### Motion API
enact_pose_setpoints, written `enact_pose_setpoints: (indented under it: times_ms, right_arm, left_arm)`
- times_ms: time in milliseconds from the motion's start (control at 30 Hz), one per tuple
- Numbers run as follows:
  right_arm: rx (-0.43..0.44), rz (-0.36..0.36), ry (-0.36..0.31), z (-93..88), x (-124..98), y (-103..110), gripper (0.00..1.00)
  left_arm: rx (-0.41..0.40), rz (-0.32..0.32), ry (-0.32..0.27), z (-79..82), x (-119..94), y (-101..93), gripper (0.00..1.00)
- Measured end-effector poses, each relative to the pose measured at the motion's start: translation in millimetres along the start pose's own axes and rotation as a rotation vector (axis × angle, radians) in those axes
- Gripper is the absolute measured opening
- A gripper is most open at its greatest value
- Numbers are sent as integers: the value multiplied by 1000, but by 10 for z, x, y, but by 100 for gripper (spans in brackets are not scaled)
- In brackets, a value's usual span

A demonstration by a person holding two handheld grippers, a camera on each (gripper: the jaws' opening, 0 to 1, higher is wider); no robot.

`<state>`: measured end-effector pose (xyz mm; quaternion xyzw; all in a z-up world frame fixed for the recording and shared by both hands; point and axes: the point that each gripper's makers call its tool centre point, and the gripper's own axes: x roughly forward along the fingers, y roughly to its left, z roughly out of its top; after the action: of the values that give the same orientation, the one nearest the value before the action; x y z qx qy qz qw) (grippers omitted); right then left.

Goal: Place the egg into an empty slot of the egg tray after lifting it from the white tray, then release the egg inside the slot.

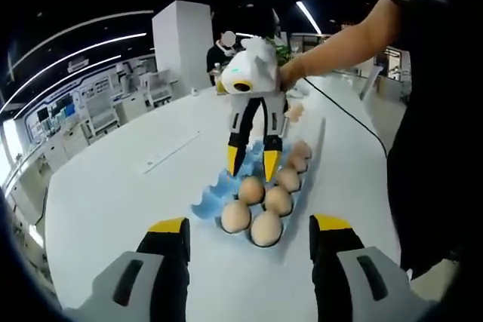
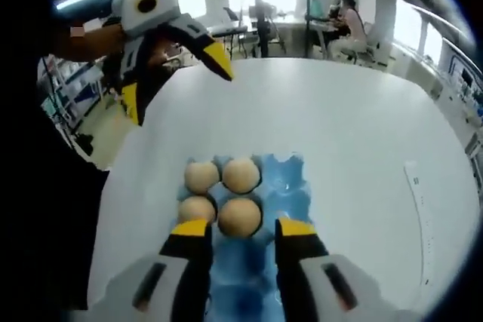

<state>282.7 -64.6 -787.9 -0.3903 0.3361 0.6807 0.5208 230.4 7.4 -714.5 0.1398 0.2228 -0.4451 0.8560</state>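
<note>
While both handheld tools hang above the wide white table (image 1: 121,186), the items stand as follows.

Item 1: blue moulded egg tray (image 1: 213,192), lying on the table. In the left gripper view it carries 6 or 7 pale brown eggs (image 1: 265,228) in 2 rows, with bare blue cups at its left edge. In the right gripper view the tray (image 2: 290,186) shows 4 eggs (image 2: 240,216) in a 2-by-2 block on its left part; the cups to their right are bare.

Item 2: long white tray (image 1: 317,141), lying just beyond the egg tray; the farthest eggs may rest on it, but the boundary cannot be told.

Item 3: right gripper (image 1: 253,162), white body with black jaws tipped yellow, held by a person's hand (image 1: 290,73) on a bare forearm. Its tips point down, standing apart with a narrow gap and nothing between them, just over the far part of the egg tray. In the right gripper view, this tool's own jaws (image 2: 243,230) stand apart, flanking the nearest right egg; contact cannot be told.

Item 4: left gripper (image 1: 249,225), jaws set wide, holding nothing, near side of the tray. In the right gripper view it (image 2: 177,81) hangs at far left, jaws spread wide.

Item 5: background: white pillar (image 1: 181,35), workstations, and a seated person (image 2: 349,20).
</note>
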Motion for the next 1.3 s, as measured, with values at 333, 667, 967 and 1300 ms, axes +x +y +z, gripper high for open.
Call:
enact_pose_setpoints:
  times_ms: [333, 667, 967, 1300]
  right_arm:
    - [45, 21, -5, -8, 60, -14, 34]
    - [83, 7, -133, 6, -31, -21, 35]
    - [149, -30, -226, -84, -240, -6, 35]
    - [300, -146, -303, -711, -697, 132, 35]
  left_arm:
    - [4, -10, 1, 12, 24, -22, 65]
    - [13, -16, 3, 34, 42, -47, 64]
    - [24, -18, 6, 94, 60, -45, 64]
    - [55, -64, 6, 185, 204, -114, 64]
